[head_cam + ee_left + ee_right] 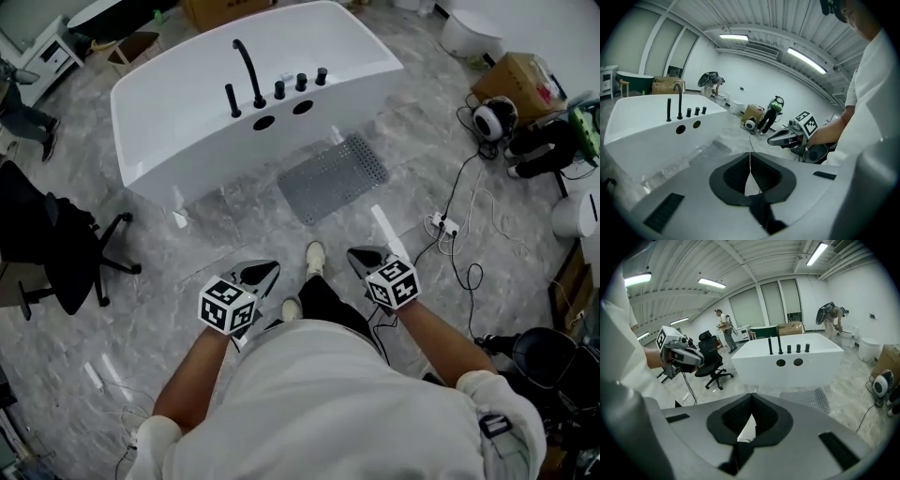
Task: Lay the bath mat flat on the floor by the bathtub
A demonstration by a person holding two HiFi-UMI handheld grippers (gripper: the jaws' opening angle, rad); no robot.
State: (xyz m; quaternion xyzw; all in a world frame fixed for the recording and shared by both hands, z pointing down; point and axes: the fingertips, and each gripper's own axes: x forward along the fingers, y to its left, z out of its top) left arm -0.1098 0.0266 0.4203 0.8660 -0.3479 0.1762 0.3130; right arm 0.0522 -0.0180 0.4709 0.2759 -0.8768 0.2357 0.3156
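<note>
Both forearms reach forward at waist height, left gripper point(264, 271) and right gripper point(362, 255) side by side, jaws clenched on nothing. The grey bath mat point(333, 176) lies flat on the floor point(178, 258), just beside the bathtub point(187, 117).

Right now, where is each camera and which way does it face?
Head view: on the person's head, steeply down at bathtub and bath mat; shows both forearms, left gripper, right gripper.
Left gripper view: on it, along shut jaws toward the bathtub; right gripper shows.
Right gripper view: likewise; left gripper shows.
All three share the bathtub.
</note>
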